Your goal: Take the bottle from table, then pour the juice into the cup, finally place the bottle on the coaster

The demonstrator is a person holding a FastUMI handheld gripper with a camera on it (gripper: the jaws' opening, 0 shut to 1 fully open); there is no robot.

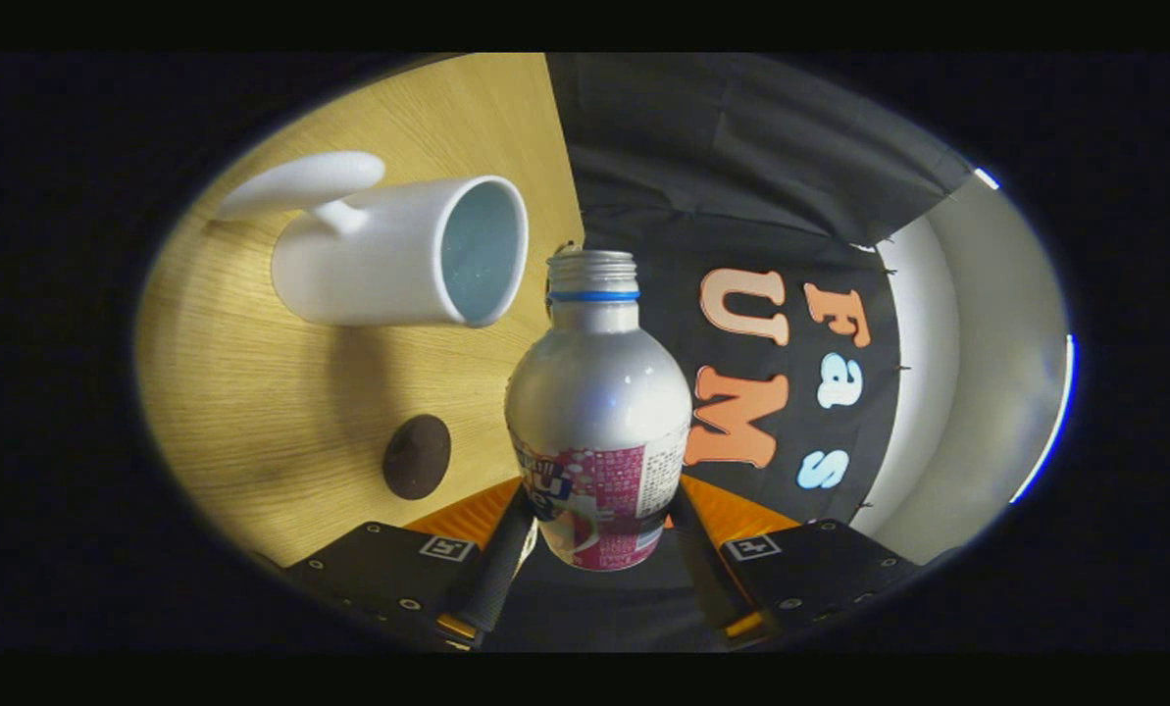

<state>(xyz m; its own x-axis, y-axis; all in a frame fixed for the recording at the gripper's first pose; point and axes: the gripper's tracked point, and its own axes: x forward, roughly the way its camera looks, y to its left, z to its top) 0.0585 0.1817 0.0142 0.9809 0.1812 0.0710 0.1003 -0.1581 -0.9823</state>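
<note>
Wooden table [251, 412] beyond gripper [599, 549] clamping smooth metal bottle [599, 412].

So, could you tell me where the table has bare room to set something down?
The gripper is shut on the bottle. Bare wood on the table lies between the cup and the coaster, and beyond the coaster away from the bottle. It is tighter between cup rim and bottle neck.

Pale wood-grain tabletop [251, 392], creased black cloth booth wall [722, 167] behind it, smooth grey-white curved panel [977, 373] beyond the cloth
</note>
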